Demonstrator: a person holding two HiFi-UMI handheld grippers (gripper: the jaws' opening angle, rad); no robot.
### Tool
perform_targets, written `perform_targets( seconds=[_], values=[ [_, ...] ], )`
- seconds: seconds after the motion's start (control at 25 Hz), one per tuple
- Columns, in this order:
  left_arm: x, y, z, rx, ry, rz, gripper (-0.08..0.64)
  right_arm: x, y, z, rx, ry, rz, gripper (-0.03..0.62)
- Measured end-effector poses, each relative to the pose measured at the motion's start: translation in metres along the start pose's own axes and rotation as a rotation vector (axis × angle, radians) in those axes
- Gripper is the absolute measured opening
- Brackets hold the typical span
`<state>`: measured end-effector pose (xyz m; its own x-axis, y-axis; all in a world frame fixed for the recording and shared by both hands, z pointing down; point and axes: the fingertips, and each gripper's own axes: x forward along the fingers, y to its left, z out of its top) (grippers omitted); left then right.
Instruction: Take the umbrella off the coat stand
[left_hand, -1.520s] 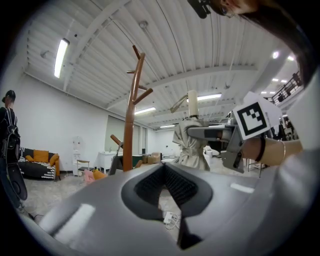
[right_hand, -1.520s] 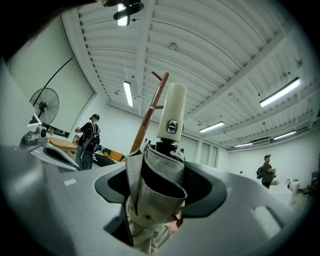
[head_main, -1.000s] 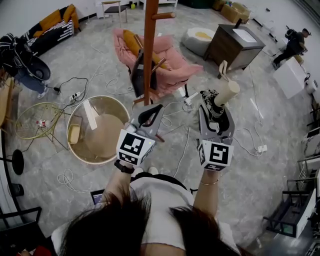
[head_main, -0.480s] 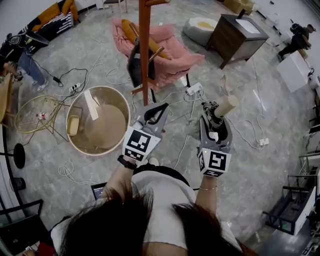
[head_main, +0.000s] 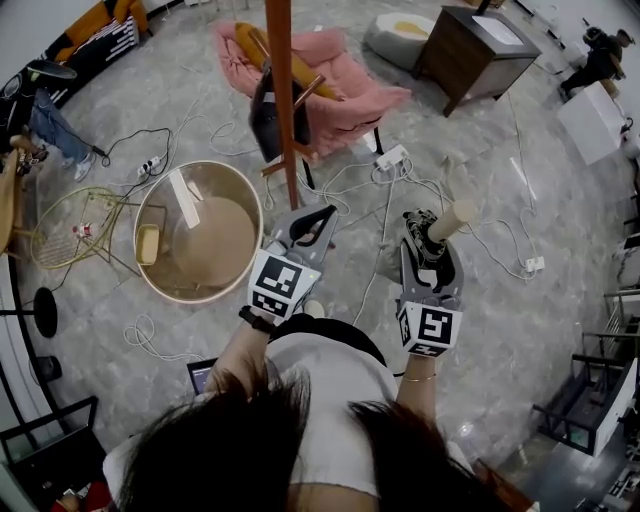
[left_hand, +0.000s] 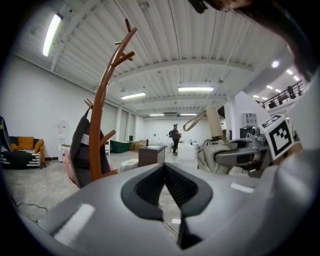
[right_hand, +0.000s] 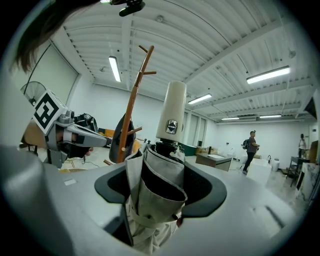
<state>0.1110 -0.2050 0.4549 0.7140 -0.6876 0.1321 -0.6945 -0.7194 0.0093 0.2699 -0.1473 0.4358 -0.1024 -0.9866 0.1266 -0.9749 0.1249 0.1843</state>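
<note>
Coat stand rises ahead of the left gripper, armchair behind it, round tub left, umbrella right, in the right gripper.

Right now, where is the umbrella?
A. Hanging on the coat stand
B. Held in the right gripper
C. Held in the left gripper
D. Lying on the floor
B: the right gripper has its jaws closed on the folded umbrella, whose handle sticks up, and the umbrella is clear of the coat stand.

No legible writing; the badge on the umbrella is unreadable.
</note>
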Motion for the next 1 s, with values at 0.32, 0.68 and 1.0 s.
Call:
perform_targets(
  seconds=[0.32, 0.68, 1.0],
  values=[
    [-0.007, 0.011, -0.022, -0.039, 0.050, 0.011, 0.058, -0.001, 0.012, -0.009, 0.019, 0.032, 0.014, 0.276],
    [-0.021, 0.026, -0.016, -0.036, 0.031, 0.035, 0.058, -0.001, 0.027, -0.003, 0.022, 0.020, 0.026, 0.275],
    [-0.032, 0.029, -0.013, -0.023, 0.022, 0.043, 0.058, -0.003, 0.036, -0.003, 0.017, 0.018, 0.036, 0.275]
  ],
)
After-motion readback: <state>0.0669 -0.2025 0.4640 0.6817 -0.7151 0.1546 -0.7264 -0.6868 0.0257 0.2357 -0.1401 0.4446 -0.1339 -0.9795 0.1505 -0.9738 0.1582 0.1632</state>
